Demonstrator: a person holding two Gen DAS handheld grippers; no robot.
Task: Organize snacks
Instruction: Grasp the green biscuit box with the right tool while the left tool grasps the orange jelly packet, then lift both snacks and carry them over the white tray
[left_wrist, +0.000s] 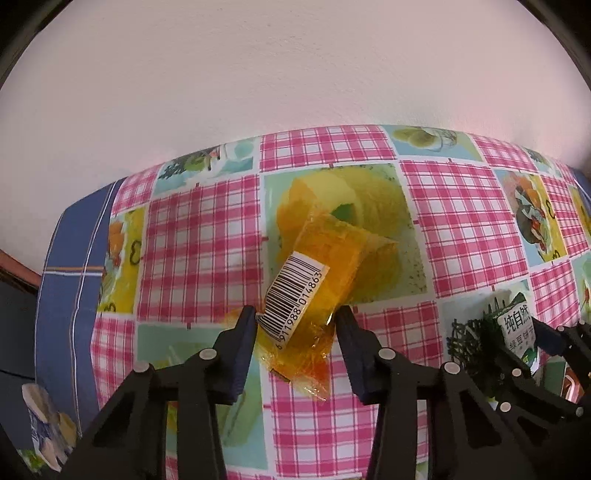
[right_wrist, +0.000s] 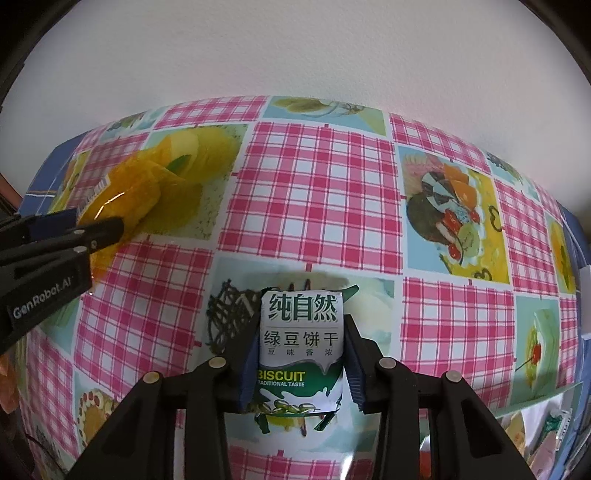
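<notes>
Left claw (left_wrist: 295, 321): clenched on the orange snack packet (left_wrist: 325, 266). Both fingers press the packet's near end, one on each side. The packet is translucent, carries a white barcode label (left_wrist: 293, 301), and extends away from the claw toward the far edge of the counter (left_wrist: 199, 236). Its far end lies over a yellow fruit print on the tablecloth; whether that end touches the cloth cannot be told. In the right wrist view the same packet (right_wrist: 136, 192) shows near the far left corner of the counter (right_wrist: 317, 192), with the left claw (right_wrist: 92, 225) closed on it.

Right claw (right_wrist: 299, 354): clenched on the biscuit packet (right_wrist: 300, 332). The packet is white and green, stands upright between the two fingers, and is printed "BISCUIT". It sits above the near middle of the counter. In the left wrist view the biscuit packet (left_wrist: 517, 326) and the right claw (left_wrist: 532, 343) appear at the right, well apart from the orange packet.

The counter is covered by a pink checked tablecloth with fruit and dessert panels. Further packets (right_wrist: 546, 432) lie beyond the near right edge, blurred. A blue and white packet (left_wrist: 44, 432) lies beyond the near left corner.
</notes>
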